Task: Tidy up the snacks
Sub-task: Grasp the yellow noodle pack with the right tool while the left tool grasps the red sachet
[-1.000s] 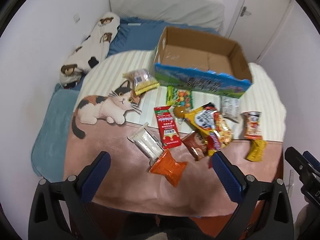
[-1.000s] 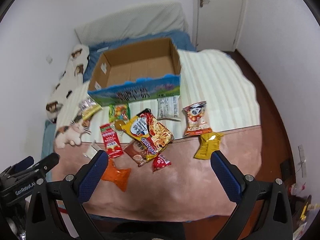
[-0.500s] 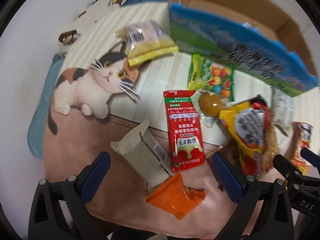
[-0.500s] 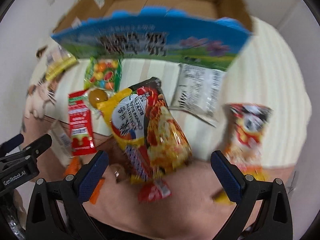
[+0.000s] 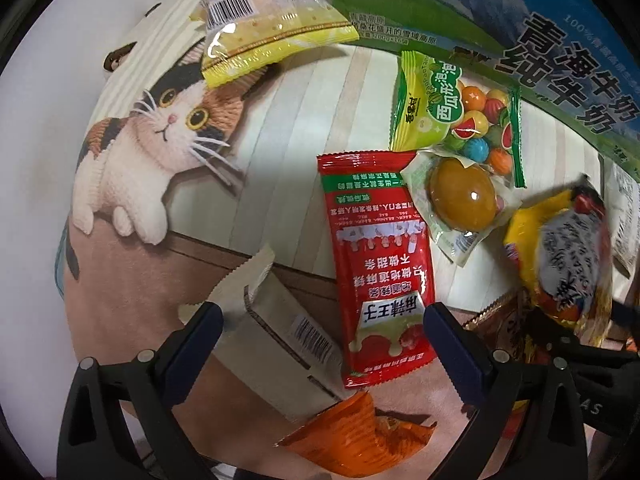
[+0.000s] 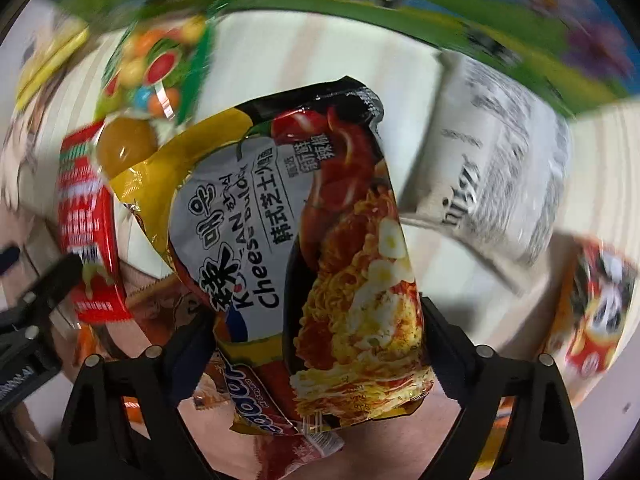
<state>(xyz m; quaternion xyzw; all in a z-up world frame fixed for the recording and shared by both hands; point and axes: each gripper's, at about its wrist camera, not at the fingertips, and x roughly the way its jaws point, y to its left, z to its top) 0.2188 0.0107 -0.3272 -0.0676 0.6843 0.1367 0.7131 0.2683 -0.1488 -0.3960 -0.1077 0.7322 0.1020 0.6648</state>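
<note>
Right gripper fingers closing astride the lengthwise noodle packet; left gripper fingers released

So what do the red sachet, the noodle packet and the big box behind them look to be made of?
Red sachet: glossy plastic film, by the glare and crimped ends. Noodle packet: shiny printed plastic, creased. Box: probably printed cardboard, flat and stiff-looking.

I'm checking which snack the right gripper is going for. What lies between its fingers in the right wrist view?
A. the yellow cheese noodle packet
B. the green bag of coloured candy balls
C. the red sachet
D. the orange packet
A: the yellow cheese noodle packet fills the gap of the right gripper, whose jaws are closing around it.
</note>
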